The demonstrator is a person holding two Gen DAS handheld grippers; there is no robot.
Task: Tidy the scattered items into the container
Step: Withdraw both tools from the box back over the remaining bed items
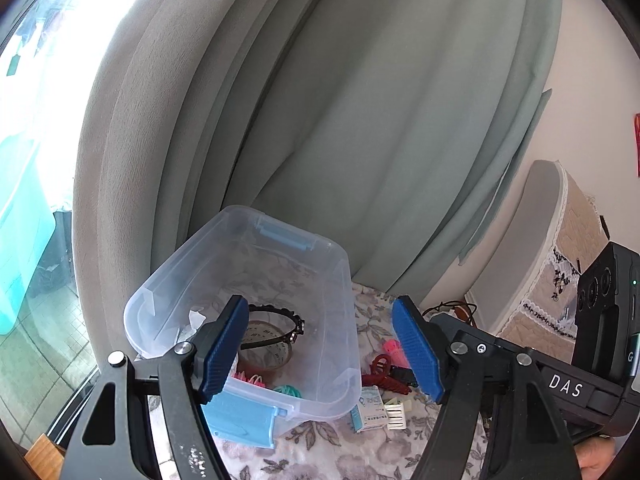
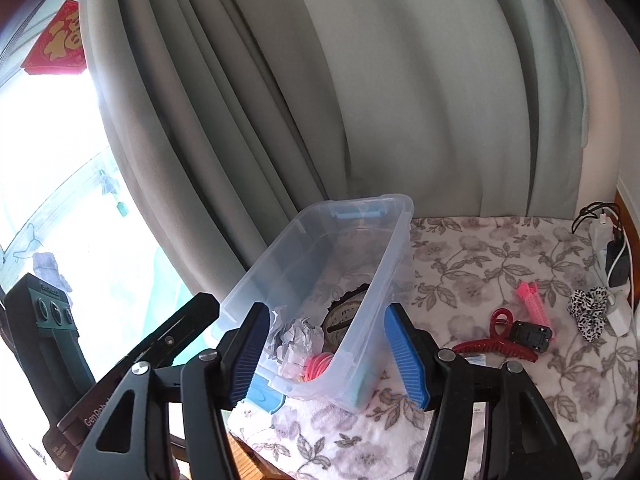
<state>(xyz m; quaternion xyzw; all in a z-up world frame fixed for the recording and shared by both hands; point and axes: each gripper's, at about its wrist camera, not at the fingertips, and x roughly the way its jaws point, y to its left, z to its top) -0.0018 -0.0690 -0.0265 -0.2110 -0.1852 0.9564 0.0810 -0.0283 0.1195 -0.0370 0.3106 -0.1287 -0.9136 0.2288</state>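
A clear plastic container [image 1: 340,264] with blue latches stands on a floral cloth. Inside lie a black headband [image 1: 286,316], a tape roll [image 1: 266,346], crumpled paper [image 2: 298,340], pink hair ties [image 2: 318,364] and a teal ball [image 1: 288,390]. My left gripper [image 1: 320,350] hangs open over its near end, holding nothing. My right gripper [image 2: 327,360] is open too, above the container's near right corner, pads bare. On the cloth to the right lie a red hair claw [image 2: 496,344], a pink roller [image 2: 534,304], a small black item [image 2: 530,336] and a leopard scrunchie [image 2: 590,312].
A small white-blue box [image 1: 368,408] and a white clip [image 1: 396,412] lie beside the container. Grey-green curtains [image 2: 360,100] hang close behind it. Chargers and cables [image 2: 612,256] crowd the far right edge. A window is at the left, a padded chair back [image 1: 536,248] at the right.
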